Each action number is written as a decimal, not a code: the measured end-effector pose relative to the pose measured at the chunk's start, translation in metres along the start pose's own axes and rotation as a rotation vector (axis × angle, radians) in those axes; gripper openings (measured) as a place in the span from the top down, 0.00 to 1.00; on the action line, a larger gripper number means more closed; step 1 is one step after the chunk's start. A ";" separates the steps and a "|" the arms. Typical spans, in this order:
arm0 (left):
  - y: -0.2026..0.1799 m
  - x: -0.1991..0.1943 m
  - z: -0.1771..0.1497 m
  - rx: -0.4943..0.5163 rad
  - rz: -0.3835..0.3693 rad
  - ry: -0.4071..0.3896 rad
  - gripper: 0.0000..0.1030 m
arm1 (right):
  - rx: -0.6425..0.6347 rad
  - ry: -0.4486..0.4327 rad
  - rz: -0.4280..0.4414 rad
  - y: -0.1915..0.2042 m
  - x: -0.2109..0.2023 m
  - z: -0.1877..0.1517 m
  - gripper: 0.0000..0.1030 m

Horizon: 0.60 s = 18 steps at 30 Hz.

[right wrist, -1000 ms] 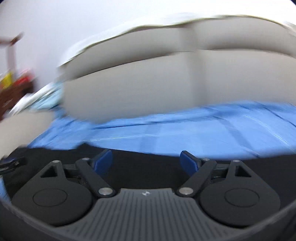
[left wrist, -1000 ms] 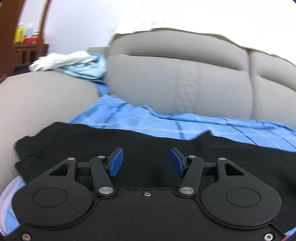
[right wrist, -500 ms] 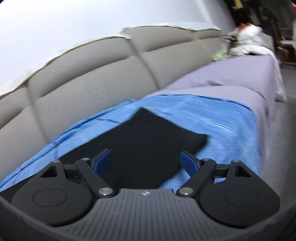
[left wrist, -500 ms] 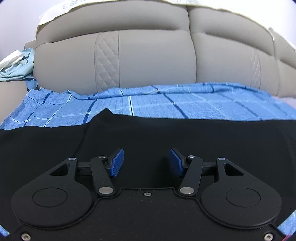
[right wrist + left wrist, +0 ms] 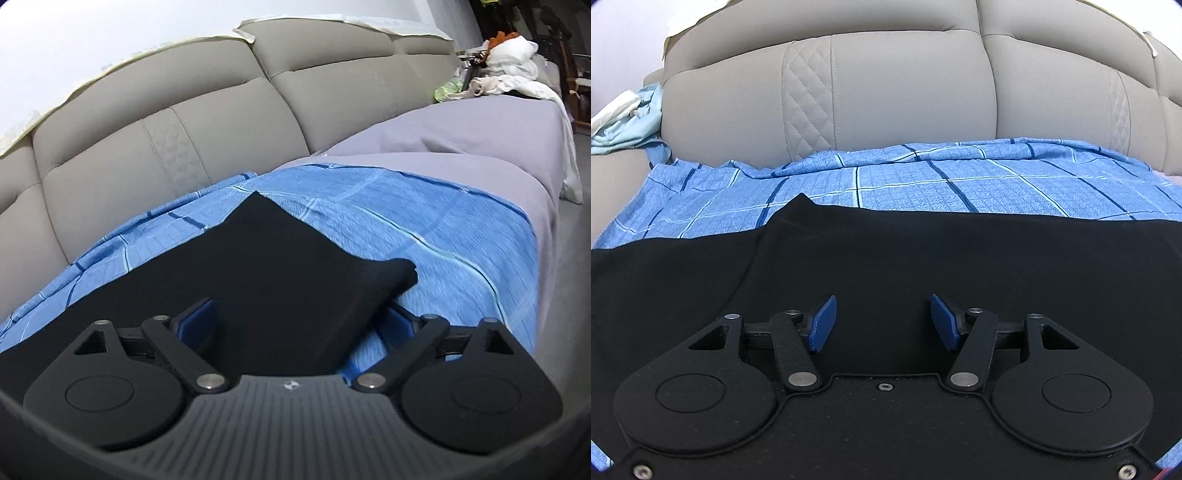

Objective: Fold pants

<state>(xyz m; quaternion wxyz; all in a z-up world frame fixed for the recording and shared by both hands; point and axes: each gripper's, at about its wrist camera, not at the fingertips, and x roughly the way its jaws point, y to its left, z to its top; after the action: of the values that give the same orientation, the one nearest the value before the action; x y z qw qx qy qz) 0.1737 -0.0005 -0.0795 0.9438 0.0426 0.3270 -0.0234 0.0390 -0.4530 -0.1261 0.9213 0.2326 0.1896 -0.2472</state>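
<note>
Black pants [image 5: 886, 254] lie flat on a blue checked sheet [image 5: 923, 184] spread over a sofa seat. My left gripper [image 5: 882, 321] is open, low over the middle of the pants. In the right wrist view the pants [image 5: 273, 266] end in a leg hem whose near corner curls up. My right gripper [image 5: 299, 325] is open, its jaws astride the near edge of that leg end, with cloth between the blue pads.
The grey sofa back [image 5: 905, 92] rises right behind the sheet. Light blue and white clothes [image 5: 624, 122] lie on the left armrest. A lilac cover [image 5: 461, 147] runs along the seat to the right, with a pile of white items [image 5: 509, 59] at its far end.
Both grippers swung from the left end of the sofa; the left now faces the sofa back squarely, closer in. The right now looks along the seat and sits lower, astride the leg end.
</note>
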 end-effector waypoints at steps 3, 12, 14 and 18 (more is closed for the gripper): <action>0.004 0.001 0.000 -0.018 -0.010 0.006 0.43 | -0.010 0.009 0.026 -0.001 0.009 0.007 0.06; 0.010 0.004 0.001 -0.031 -0.016 0.012 0.36 | -0.037 0.048 0.158 0.007 0.015 0.010 0.01; 0.010 0.004 -0.001 -0.033 -0.015 0.006 0.36 | -0.019 0.082 0.211 0.009 0.011 0.010 0.01; 0.010 0.004 -0.003 -0.025 -0.015 -0.008 0.35 | -0.116 0.086 0.161 0.028 0.013 0.002 0.01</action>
<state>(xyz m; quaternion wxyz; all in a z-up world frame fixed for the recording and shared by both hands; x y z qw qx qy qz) 0.1753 0.0093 -0.0835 0.9452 0.0282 0.3240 -0.0268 0.0654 -0.4370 -0.1211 0.9412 0.2038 0.2236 -0.1506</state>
